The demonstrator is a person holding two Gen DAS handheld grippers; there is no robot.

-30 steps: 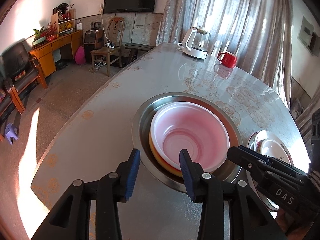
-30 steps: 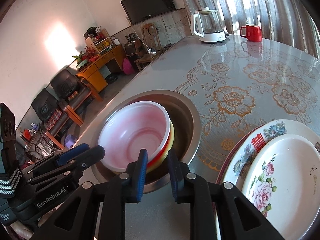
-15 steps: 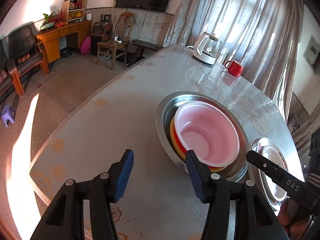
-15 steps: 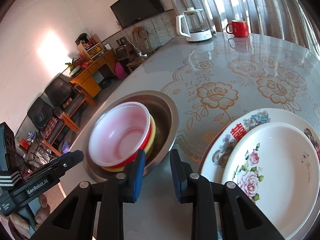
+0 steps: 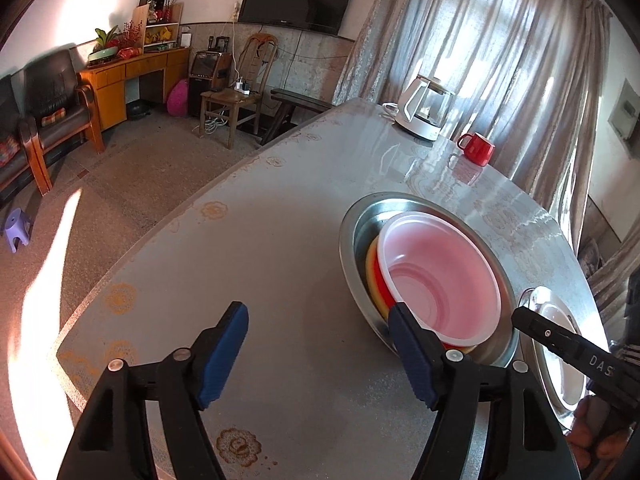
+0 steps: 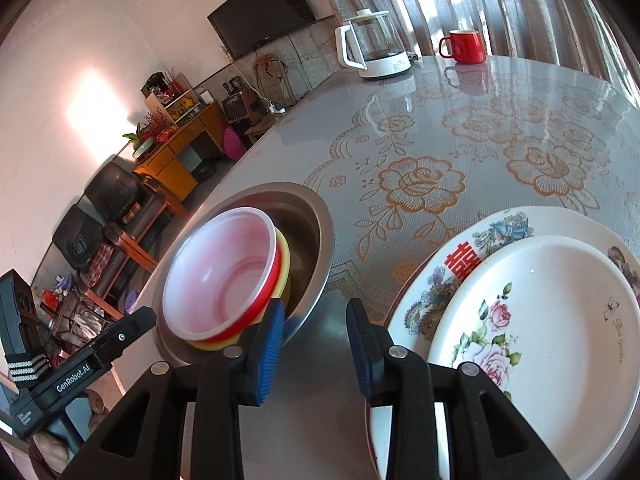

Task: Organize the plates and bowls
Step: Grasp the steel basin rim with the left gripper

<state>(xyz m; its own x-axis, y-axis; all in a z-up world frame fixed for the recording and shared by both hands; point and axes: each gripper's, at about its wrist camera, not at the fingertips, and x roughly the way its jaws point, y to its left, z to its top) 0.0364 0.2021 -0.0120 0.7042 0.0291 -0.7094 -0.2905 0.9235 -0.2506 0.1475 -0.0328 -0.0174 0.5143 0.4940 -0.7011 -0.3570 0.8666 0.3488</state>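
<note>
1. Table [image 6: 500, 128]: grey cover with gold rose print.
2. Steel basin [image 6: 316, 240]: stands left of centre and holds nested bowls.
3. Bowls: pale pink bowl [image 6: 224, 272] on top, red bowl [image 6: 269, 291] and yellow bowl [image 6: 285, 264] rims showing beneath it.
4. Plates, at right: white rose plate [image 6: 560, 320] stacked on a larger floral plate [image 6: 500, 236].
5. Right gripper [image 6: 316, 344]: blue-padded jaws opening, nothing between them, over bare table between basin and plates.
6. Left gripper [image 6: 120, 332]: black body at lower left; jaws not visible.
7. Far edge: glass kettle [image 6: 376, 46], red mug [image 6: 464, 46].
</note>
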